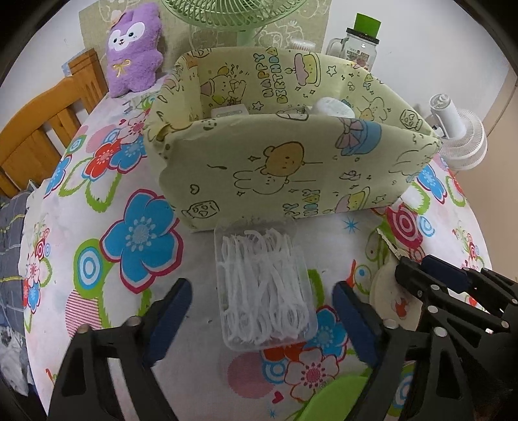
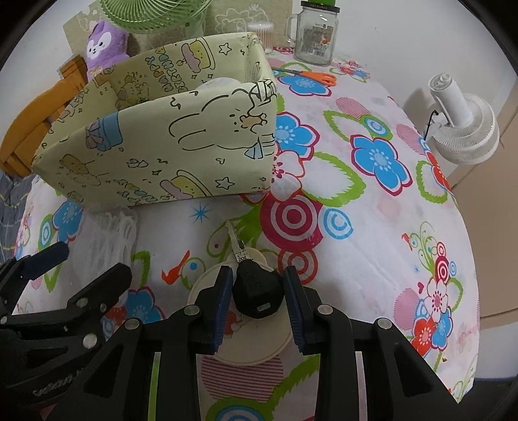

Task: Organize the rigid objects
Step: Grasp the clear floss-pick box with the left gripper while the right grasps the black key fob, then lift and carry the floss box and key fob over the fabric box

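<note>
A clear plastic box of white floss picks (image 1: 264, 285) lies on the flowered tablecloth, just in front of a yellow cartoon-print storage box (image 1: 285, 152). My left gripper (image 1: 262, 311) is open, its jaws on either side of the floss box, not touching it. A black-headed key (image 2: 255, 285) lies on a round cream coaster (image 2: 246, 333). My right gripper (image 2: 259, 307) is open, with its jaws close beside the key head. The storage box (image 2: 168, 142) holds some white items. The right gripper also shows in the left wrist view (image 1: 430, 275).
A purple plush (image 1: 134, 48), a green fan (image 1: 233, 16), a glass mug jar (image 2: 315, 32), orange scissors (image 2: 310, 76) and a white fan (image 2: 463, 126) stand around the table. A wooden chair (image 1: 39, 129) is at the left edge.
</note>
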The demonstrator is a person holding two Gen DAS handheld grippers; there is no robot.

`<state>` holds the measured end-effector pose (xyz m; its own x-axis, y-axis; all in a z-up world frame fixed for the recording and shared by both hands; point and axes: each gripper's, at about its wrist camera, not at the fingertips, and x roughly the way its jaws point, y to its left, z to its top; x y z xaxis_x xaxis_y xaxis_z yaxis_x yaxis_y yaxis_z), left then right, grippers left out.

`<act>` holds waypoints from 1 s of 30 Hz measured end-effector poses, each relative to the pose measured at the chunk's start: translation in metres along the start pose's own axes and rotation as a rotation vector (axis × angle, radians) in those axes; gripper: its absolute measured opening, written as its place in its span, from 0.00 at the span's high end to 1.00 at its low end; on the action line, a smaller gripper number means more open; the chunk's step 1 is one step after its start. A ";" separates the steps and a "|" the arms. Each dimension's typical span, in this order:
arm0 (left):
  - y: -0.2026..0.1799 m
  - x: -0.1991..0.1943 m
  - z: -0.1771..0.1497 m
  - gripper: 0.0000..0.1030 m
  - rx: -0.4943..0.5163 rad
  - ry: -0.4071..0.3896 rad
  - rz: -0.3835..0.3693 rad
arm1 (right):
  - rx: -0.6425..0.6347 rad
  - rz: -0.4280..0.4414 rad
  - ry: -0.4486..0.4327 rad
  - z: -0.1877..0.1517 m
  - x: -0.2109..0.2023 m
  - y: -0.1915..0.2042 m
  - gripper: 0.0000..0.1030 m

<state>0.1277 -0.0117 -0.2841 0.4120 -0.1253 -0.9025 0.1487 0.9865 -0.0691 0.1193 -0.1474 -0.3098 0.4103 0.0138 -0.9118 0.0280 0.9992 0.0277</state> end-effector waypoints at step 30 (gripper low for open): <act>-0.006 -0.012 -0.008 0.40 0.006 0.023 0.040 | -0.015 0.023 -0.018 -0.003 -0.020 0.016 0.66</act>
<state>0.1143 -0.0147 -0.2760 0.3967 -0.0828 -0.9142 0.1375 0.9900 -0.0301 0.1088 -0.1318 -0.2925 0.4274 0.0366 -0.9033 0.0049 0.9991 0.0428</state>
